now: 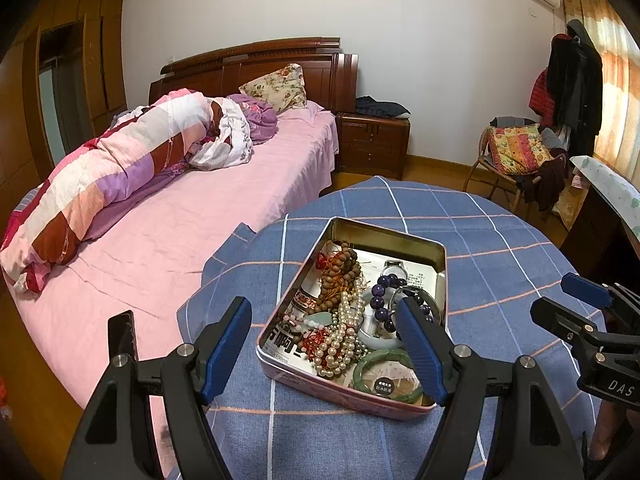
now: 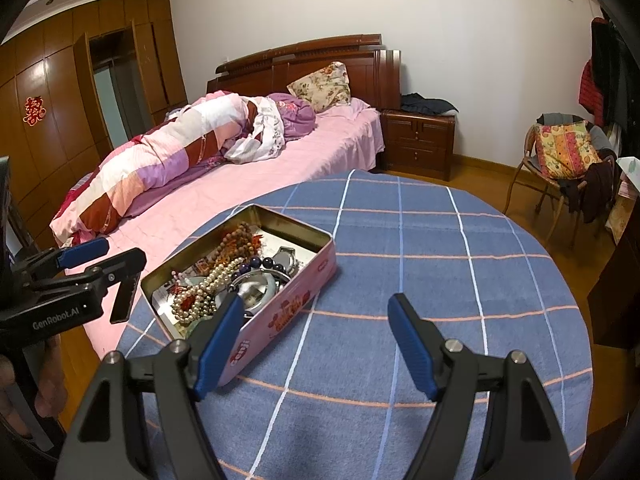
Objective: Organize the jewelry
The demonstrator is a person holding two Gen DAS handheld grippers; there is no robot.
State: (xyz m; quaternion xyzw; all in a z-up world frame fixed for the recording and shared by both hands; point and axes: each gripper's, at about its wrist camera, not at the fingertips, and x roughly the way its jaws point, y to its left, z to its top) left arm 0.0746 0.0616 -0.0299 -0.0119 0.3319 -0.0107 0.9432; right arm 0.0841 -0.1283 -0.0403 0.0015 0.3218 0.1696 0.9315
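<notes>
1. The open pink rectangular metal tin is seen on the round counter under blue checked cloth, beside the bed.
2. All the jewelry is heaped inside it: white pearl strands, brown wooden beads, a purple bead bracelet, a green jade bangle.
3. The left tongs are held spread above the tin, gripping nothing.
4. The right tongs are held spread, empty, right of the tin.
5. The heap fits either a jumble awaiting sorting or pieces already gathered; no step can be settled.
</notes>
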